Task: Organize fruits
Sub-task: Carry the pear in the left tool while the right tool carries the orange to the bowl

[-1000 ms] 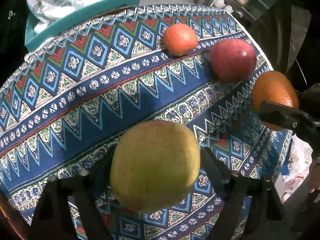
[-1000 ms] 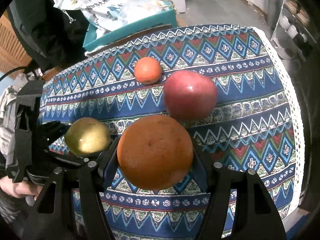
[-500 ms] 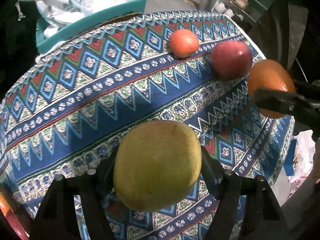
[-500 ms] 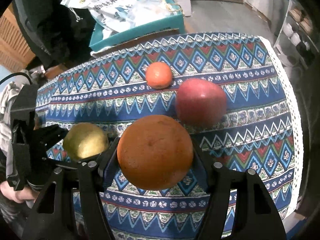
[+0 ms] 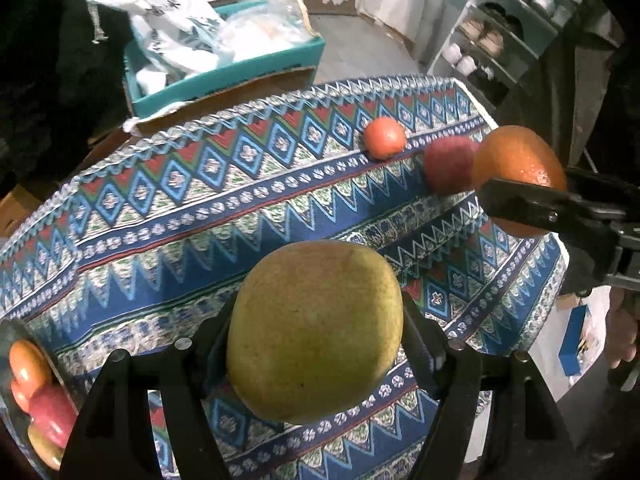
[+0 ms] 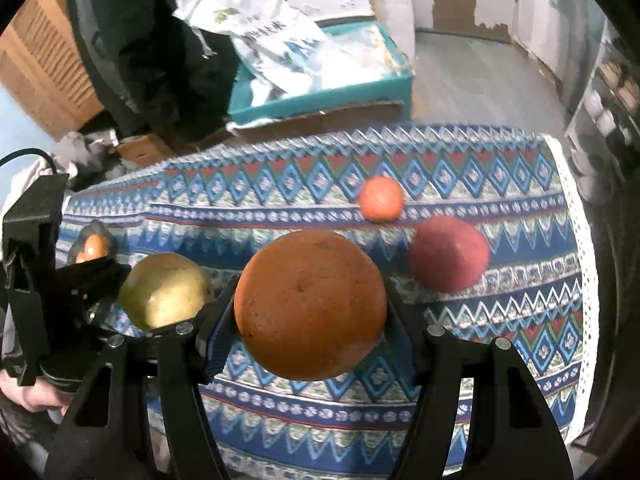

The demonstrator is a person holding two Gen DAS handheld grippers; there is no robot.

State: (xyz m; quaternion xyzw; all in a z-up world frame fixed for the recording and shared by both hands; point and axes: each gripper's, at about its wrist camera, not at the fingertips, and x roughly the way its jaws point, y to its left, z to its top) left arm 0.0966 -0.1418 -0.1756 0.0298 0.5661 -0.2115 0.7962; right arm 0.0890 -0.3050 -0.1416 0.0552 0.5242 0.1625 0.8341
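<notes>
Both grippers have lifted higher: left gripper (image 5: pixel 316 336) clamps a smooth yellow-green pear (image 5: pixel 316 330), right gripper (image 6: pixel 310 308) a dimpled orange (image 6: pixel 310 304).

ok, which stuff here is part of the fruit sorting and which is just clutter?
Part of the job:
- pear, held in left tool
- big orange, held in right tool
- red apple on the cloth
- small orange on the cloth
- bowl of fruit

Just lying about:
- teal box
- white bags
- shelves

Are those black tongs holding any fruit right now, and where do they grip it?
Yes. The left tongs clamp the yellow-green pear by its sides; the right tongs clamp the big orange by its sides.
</notes>
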